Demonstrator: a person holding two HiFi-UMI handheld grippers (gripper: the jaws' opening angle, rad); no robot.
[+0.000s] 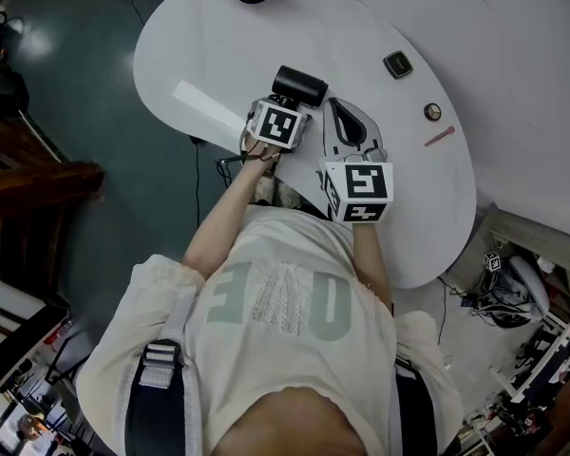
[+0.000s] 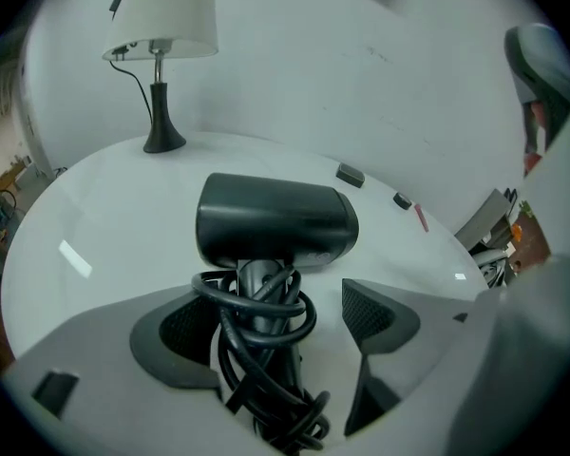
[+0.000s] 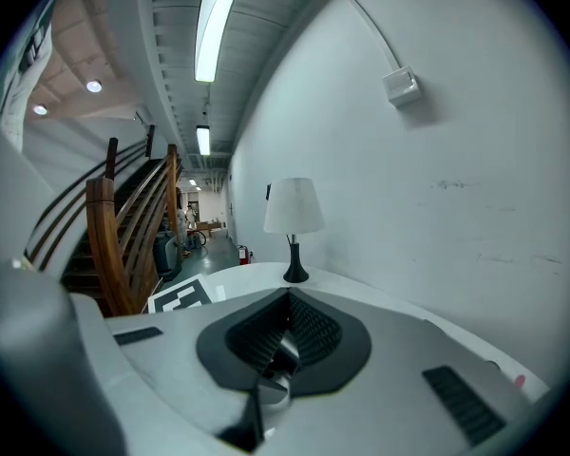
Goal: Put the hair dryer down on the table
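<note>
The hair dryer (image 2: 275,221) is lying on the white table (image 1: 218,55), near the person's edge. Its black barrel is pointing across the tabletop and its cord (image 2: 266,369) is wound round the handle, seemingly to keep it from trailing. The handle is sitting between the jaws of the left gripper (image 2: 280,316), which are standing wide apart. Neither pad is pressing on it, so the table appears to be bearing the dryer's weight, and the put-down looks all but finished. The right gripper (image 1: 340,114) is hovering just beside the dryer over the table, its jaws closed together on nothing, apparently waiting out of the way. A lamp (image 2: 161,27) is standing farther back by the wall.
</note>
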